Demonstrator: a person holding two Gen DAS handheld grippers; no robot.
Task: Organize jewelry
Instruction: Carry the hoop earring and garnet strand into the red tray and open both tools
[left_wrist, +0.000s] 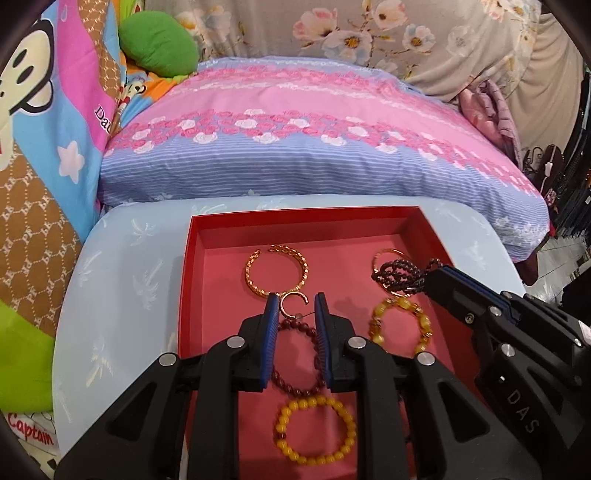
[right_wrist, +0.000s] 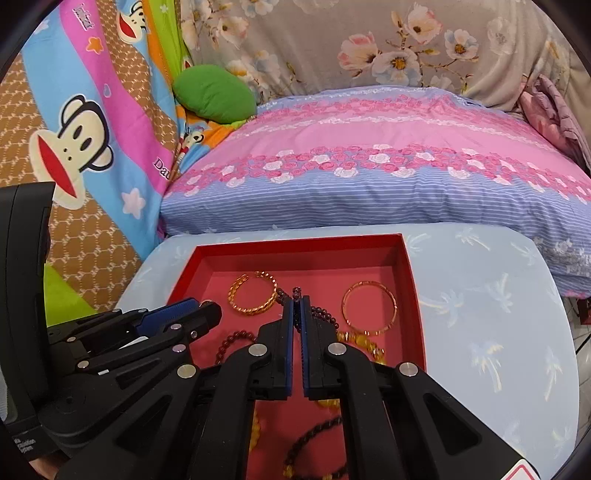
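Your right claw (right_wrist: 296, 301) is clenched on the dark bead strand (left_wrist: 400, 275), which dangles past its tips over the red box (left_wrist: 295, 218). A swing could snag the strand on the thin gold bangle (right_wrist: 368, 308) just right of those tips. Your left claw (left_wrist: 294, 306) stands slightly parted, and I cannot tell whether the small gold hoop (left_wrist: 293, 302) between its tips is held. The box walls close in; room lies above.

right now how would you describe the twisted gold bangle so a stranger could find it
Look inside the red box on the pale blue tray. The twisted gold bangle lies near its far wall, left of the plain gold hoop; only it has a rope-like twist and an open gap.
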